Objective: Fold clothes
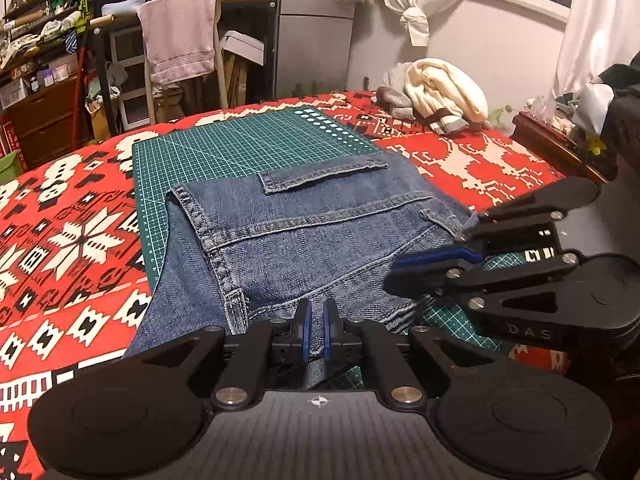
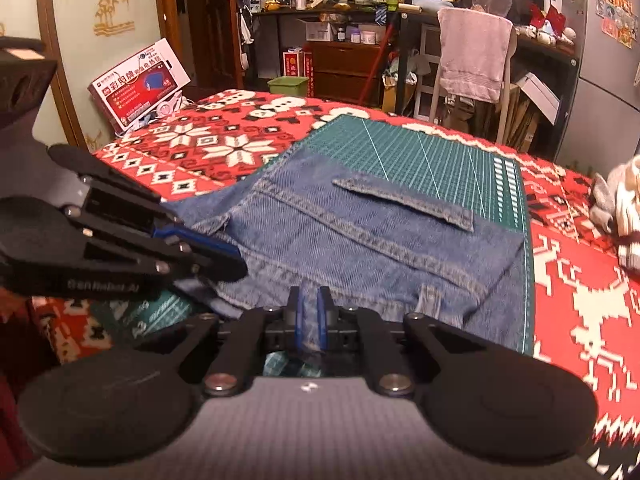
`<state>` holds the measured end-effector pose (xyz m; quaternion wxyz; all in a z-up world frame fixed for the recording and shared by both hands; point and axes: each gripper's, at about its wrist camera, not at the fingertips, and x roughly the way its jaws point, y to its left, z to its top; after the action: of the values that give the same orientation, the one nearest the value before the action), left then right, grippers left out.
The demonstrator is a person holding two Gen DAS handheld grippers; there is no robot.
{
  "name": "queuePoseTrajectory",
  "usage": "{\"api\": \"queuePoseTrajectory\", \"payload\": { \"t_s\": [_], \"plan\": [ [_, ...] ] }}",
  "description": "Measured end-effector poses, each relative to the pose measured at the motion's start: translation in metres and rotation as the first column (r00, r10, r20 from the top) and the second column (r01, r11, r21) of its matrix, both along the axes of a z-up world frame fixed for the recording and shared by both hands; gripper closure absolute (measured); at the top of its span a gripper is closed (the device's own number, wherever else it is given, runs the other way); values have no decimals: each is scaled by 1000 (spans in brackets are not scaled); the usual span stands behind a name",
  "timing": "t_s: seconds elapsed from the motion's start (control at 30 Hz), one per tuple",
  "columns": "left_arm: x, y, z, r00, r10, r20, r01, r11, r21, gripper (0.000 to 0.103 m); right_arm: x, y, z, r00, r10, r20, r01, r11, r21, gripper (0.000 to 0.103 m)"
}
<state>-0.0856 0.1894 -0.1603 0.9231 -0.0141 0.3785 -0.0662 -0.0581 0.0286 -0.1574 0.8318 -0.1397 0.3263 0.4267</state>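
The left tongs (image 1: pixel 316 330) sit low, their blue-padded fingers (image 1: pixel 305 330) drawn close with only a narrow gap, pinching cloth. The right tongs (image 2: pixel 309 320) are likewise nearly closed on a fold. Both sit side by side, each reaching into the other's view, the right tongs angled in from the right.

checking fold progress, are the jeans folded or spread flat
Folded: the jeans lie doubled, a hem resting across the upper layer.
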Motion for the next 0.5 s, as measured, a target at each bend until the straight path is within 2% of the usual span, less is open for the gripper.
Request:
{"api": "queuePoseTrajectory", "payload": {
  "t_s": [0.1,0.2,0.3,0.4,0.43,0.5],
  "plan": [
    [-3,2,0,1000,16,-3,-16,1000,-21,97,0,-7,-1,1000,-15,-27,15,1000,12,96],
    [-5,-1,1,1000,22,-3,-22,1000,-10,95,1,-11,4,998,-31,-51,31,999,17,96],
    [-4,-4,5,999,28,-22,-28,1000,-10,88,0,-19,11,995,-81,-64,82,996,22,95],
    [-4,-4,13,998,46,-43,-48,998,-44,76,2,-31,20,988,-137,-77,140,989,41,84],
    [-4,-5,15,998,49,-46,-51,998,-47,71,3,-35,23,984,-158,-81,162,986,45,75],
    [-4,-9,19,997,57,-51,-58,998,-35,65,6,-43,30,976,-198,-91,203,978,53,63]
  ]
}}
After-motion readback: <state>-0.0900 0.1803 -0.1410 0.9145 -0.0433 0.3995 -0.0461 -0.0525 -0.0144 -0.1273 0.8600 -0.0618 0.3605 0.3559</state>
